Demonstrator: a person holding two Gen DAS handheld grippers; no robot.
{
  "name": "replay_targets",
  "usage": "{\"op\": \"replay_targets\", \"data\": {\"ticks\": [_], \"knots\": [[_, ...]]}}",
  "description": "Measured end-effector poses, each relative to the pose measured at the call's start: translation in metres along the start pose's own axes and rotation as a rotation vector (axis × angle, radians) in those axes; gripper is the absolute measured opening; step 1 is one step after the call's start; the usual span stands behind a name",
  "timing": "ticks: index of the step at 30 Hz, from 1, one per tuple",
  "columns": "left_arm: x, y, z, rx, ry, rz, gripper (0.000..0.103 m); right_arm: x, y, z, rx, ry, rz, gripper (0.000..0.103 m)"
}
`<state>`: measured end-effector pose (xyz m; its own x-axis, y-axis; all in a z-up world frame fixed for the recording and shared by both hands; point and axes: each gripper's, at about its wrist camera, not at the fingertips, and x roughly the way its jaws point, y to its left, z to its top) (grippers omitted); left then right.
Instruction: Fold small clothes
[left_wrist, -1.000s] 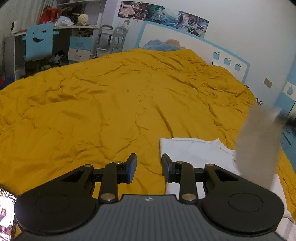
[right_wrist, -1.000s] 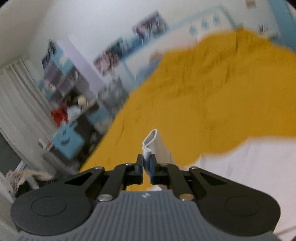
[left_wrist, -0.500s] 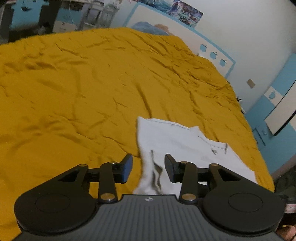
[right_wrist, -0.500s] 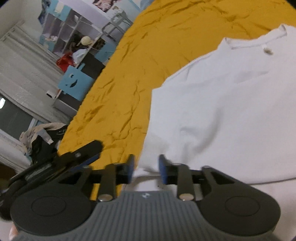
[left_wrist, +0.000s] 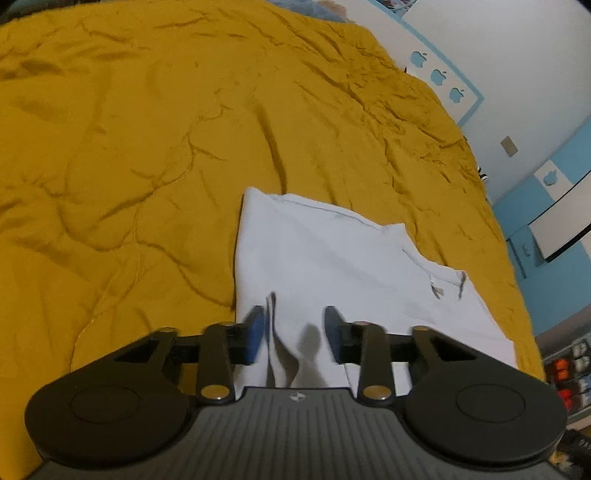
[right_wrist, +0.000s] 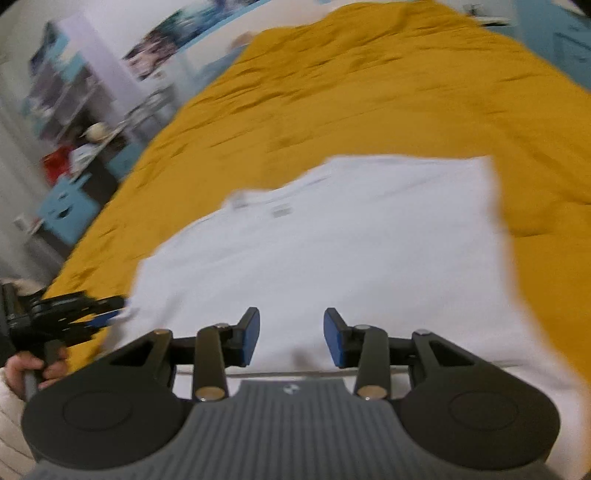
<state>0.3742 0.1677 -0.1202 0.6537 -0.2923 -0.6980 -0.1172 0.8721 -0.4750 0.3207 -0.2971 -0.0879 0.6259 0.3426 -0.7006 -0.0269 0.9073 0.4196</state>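
White shirt (left_wrist: 332, 266) flat on bed w/ mustard-yellow quilt (left_wrist: 147, 147), quilt heavily creased. Neckline w/ small tag toward right side of garment. Near edge of shirt bunched into upright fold just inside left blue pad. Left tool (left_wrist: 293, 338) low over that near edge, jaws spread, nothing pinched; fold close to left pad, contact unclear (motion blur). Small shadow on fabric btwn pads. Bkgd: white wall w/ blue trim + apple cut-outs (left_wrist: 437, 75) upper right, blue cabinet (left_wrist: 524, 247) at right edge.
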Motion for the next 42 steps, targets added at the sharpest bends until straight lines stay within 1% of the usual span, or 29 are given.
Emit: {"op": "replay_targets", "data": {"ticks": [1, 2, 4, 5, 6, 9, 11, 13, 16, 17, 18, 19, 20, 21, 22, 24, 27, 28, 29, 31, 33, 35, 36, 37, 38, 39, 40, 42], "knots": [[-0.003, -0.004, -0.001, 0.023, -0.023, 0.021, 0.019, -0.003, -0.015, 0.005, 0.012, -0.013, -0.036, 0.035], [-0.006, -0.008, -0.001, 0.045, -0.044, 0.028, 0.014, -0.009, -0.028, 0.01, 0.022, -0.022, -0.065, 0.035], [-0.015, -0.019, -0.003, 0.111, -0.092, 0.036, 0.008, -0.012, -0.054, 0.02, 0.04, -0.039, -0.121, 0.035], [-0.017, -0.026, -0.003, 0.157, -0.099, 0.047, 0.008, -0.013, -0.067, 0.026, 0.051, -0.047, -0.14, 0.035], [-0.016, -0.031, -0.002, 0.191, -0.087, 0.055, 0.008, -0.011, -0.076, 0.031, 0.064, -0.052, -0.147, 0.035], [-0.006, -0.035, 0.002, 0.219, -0.028, 0.074, 0.009, 0.004, -0.098, 0.051, 0.118, -0.054, -0.141, 0.036], [0.001, -0.032, 0.004, 0.207, -0.005, 0.085, 0.02, 0.018, -0.108, 0.066, 0.146, -0.057, -0.141, 0.038], [0.006, -0.028, 0.004, 0.179, 0.011, 0.075, 0.023, 0.033, -0.119, 0.079, 0.169, -0.059, -0.141, 0.038], [0.014, -0.023, 0.003, 0.148, 0.02, 0.076, 0.023, 0.052, -0.133, 0.09, 0.232, -0.059, -0.131, 0.038], [0.015, -0.022, 0.003, 0.144, 0.014, 0.069, 0.017, 0.06, -0.138, 0.095, 0.249, -0.055, -0.133, 0.037], [0.014, -0.022, 0.003, 0.143, 0.003, 0.054, 0.011, 0.068, -0.134, 0.098, 0.258, -0.053, -0.141, 0.033], [0.013, -0.023, 0.004, 0.148, -0.006, 0.041, 0.001, 0.072, -0.137, 0.101, 0.262, -0.05, -0.142, 0.025], [0.011, -0.024, 0.005, 0.156, -0.021, 0.034, 0.001, 0.075, -0.137, 0.103, 0.264, -0.05, -0.129, 0.017], [0.009, -0.025, 0.006, 0.164, -0.038, 0.025, 0.001, 0.074, -0.139, 0.104, 0.261, -0.051, -0.114, 0.001], [0.007, -0.026, 0.008, 0.167, -0.051, 0.019, 0.0, 0.074, -0.139, 0.105, 0.252, -0.057, -0.11, 0.0], [-0.001, -0.03, 0.012, 0.176, -0.088, 0.002, 0.0, 0.067, -0.136, 0.107, 0.231, -0.08, -0.107, 0.0], [-0.017, -0.034, 0.019, 0.191, -0.189, -0.033, 0.0, 0.051, -0.134, 0.107, 0.224, -0.128, -0.084, 0.0], [-0.019, -0.035, 0.021, 0.196, -0.207, -0.024, 0.0, 0.049, -0.133, 0.107, 0.219, -0.134, -0.087, 0.0], [-0.016, -0.034, 0.023, 0.204, -0.206, -0.002, 0.0, 0.049, -0.133, 0.107, 0.21, -0.132, -0.099, 0.0], [0.0, -0.028, 0.023, 0.193, -0.157, 0.039, 0.0, 0.055, -0.134, 0.106, 0.196, -0.117, -0.126, 0.0], [0.016, -0.022, 0.02, 0.186, -0.121, 0.069, 0.0, 0.063, -0.139, 0.103, 0.221, -0.104, -0.137, 0.0], [0.023, -0.02, 0.016, 0.175, -0.117, 0.096, 0.004, 0.066, -0.143, 0.1, 0.243, -0.092, -0.142, 0.0], [0.024, -0.02, 0.015, 0.168, -0.11, 0.104, 0.006, 0.066, -0.143, 0.099, 0.245, -0.087, -0.148, 0.003], [0.023, -0.02, 0.015, 0.162, -0.106, 0.104, 0.01, 0.063, -0.141, 0.098, 0.239, -0.084, -0.157, 0.008], [0.02, -0.02, 0.015, 0.163, -0.107, 0.101, 0.015, 0.058, -0.138, 0.097, 0.223, -0.087, -0.158, 0.008], [0.015, -0.021, 0.015, 0.173, -0.113, 0.106, 0.016, 0.051, -0.135, 0.095, 0.205, -0.082, -0.156, 0.01], [0.009, -0.022, 0.013, 0.181, -0.118, 0.114, 0.016, 0.045, -0.131, 0.094, 0.188, -0.073, -0.162, 0.016], [-0.003, -0.025, 0.01, 0.205, -0.105, 0.098, 0.016, 0.027, -0.122, 0.086, 0.149, -0.045, -0.171, 0.021]]}}
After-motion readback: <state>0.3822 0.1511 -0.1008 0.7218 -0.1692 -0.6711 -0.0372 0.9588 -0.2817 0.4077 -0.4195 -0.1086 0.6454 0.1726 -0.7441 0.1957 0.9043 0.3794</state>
